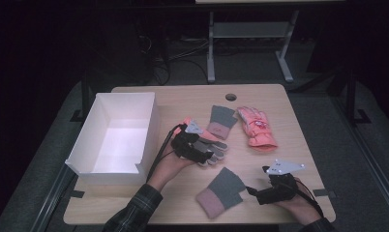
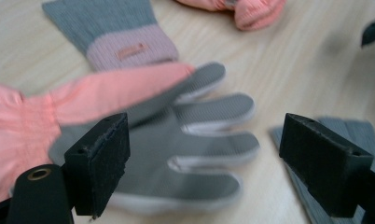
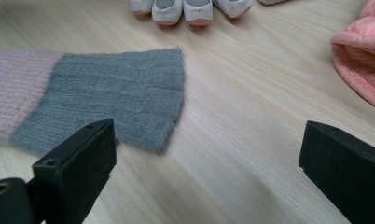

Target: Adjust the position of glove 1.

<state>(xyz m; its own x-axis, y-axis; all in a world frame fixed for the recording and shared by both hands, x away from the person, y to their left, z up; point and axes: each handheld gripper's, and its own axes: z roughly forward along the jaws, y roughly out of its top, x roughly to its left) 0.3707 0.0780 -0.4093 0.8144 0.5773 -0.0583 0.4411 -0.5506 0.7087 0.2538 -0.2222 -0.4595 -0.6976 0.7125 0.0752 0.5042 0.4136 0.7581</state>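
On the table, the left gripper [image 2: 204,163] is hovering, jaws spread, over the grey-palmed glove [image 2: 185,140], fingers pointing away. Nearer the person, the right gripper [image 3: 209,172] is waiting, jaws spread, beside a knitted mitten [image 3: 106,102].

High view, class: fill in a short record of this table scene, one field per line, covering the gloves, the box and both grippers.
Surface: wooden table
Box: white box, open, at table's left
Ski gloves: coral ski glove; its mate, grey palm up
Knit mitts: grey-pink fingerless mitt far; another near
Left gripper: open over palm-up glove
Right gripper: open beside near mitt
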